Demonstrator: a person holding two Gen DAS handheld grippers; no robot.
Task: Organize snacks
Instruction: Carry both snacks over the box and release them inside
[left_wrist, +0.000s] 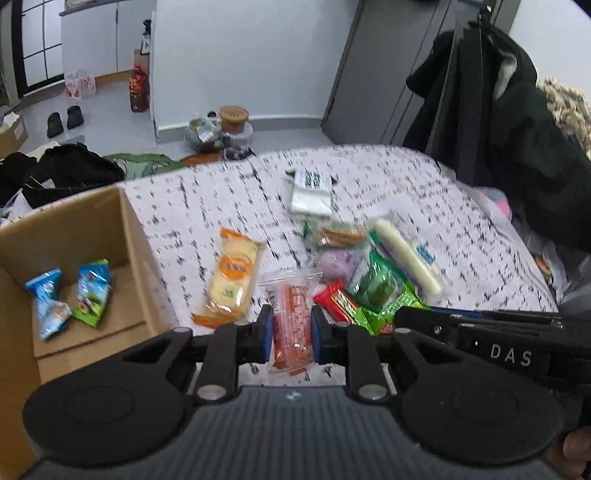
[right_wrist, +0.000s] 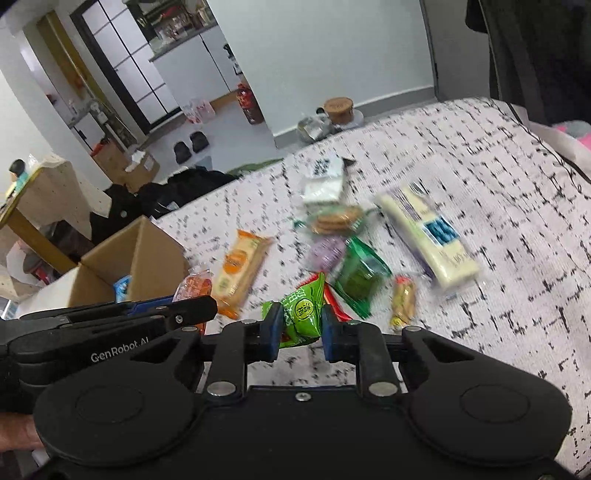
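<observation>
My left gripper (left_wrist: 292, 330) is shut on a clear packet with an orange-red snack (left_wrist: 293, 325), held over the bed beside an open cardboard box (left_wrist: 129, 236). Two small snack bags, blue (left_wrist: 50, 302) and green-blue (left_wrist: 92, 291), lie in the box. My right gripper (right_wrist: 300, 328) is shut on a bright green snack packet (right_wrist: 303, 314). Several snacks lie on the patterned bedspread (left_wrist: 406, 192): an orange cracker pack (left_wrist: 232, 277), a dark green pack (right_wrist: 360, 275), a long white pack (right_wrist: 432, 236), a biscuit pack (right_wrist: 334, 221), a small yellow candy (right_wrist: 402, 301).
A white pouch (left_wrist: 312, 192) lies further back on the bed. A dark coat (left_wrist: 498, 122) hangs at the right. Bags and clothes (left_wrist: 66, 173) lie on the floor past the box. The right gripper's body (left_wrist: 498, 347) crosses the left wrist view.
</observation>
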